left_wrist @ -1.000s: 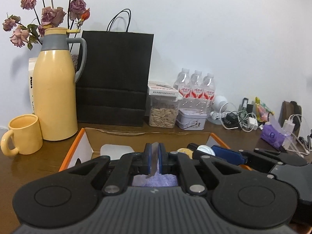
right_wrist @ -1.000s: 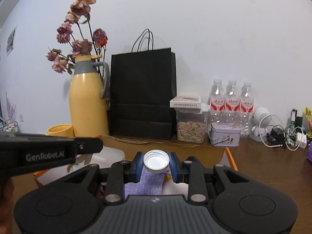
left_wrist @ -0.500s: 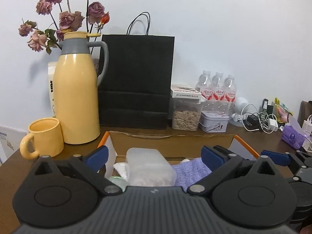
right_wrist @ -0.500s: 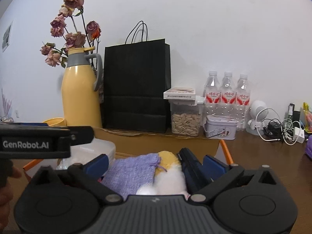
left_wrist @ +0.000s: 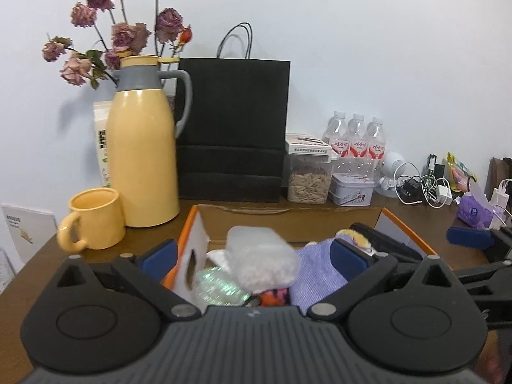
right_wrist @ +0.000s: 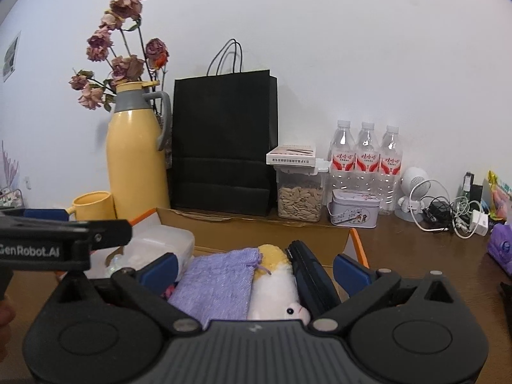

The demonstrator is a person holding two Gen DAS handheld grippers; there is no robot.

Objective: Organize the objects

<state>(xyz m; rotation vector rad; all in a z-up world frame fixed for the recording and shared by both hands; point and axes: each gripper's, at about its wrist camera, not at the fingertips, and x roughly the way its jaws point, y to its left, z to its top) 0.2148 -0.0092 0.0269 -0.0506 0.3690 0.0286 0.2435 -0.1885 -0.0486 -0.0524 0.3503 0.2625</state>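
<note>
An open cardboard box [left_wrist: 288, 224] with orange edges sits on the brown table right in front of both grippers. In it lie a clear plastic container [left_wrist: 259, 259], a purple cloth pouch [right_wrist: 217, 281], a yellow and white plush toy [right_wrist: 275, 284] and a black case [right_wrist: 310, 275]. My left gripper [left_wrist: 252, 252] stands wide open over the box's left half with nothing between its blue pads. Over the right half my right gripper [right_wrist: 255, 267] is also wide open and empty. The left gripper [right_wrist: 48, 243] shows at the right wrist view's left edge.
Behind the box stand a yellow thermos jug [left_wrist: 140, 160], a yellow mug [left_wrist: 96, 220], a black paper bag [left_wrist: 233, 128], a seed jar [left_wrist: 308, 179], a small tin [left_wrist: 352, 192] and three water bottles [left_wrist: 356, 140]. Cables [left_wrist: 422, 188] and a purple pack [left_wrist: 473, 214] lie at the right.
Both grippers went from shut to wide open. The right one let go of the white-capped thing in the purple pouch, which now lies in the box. Both drew back a little.
</note>
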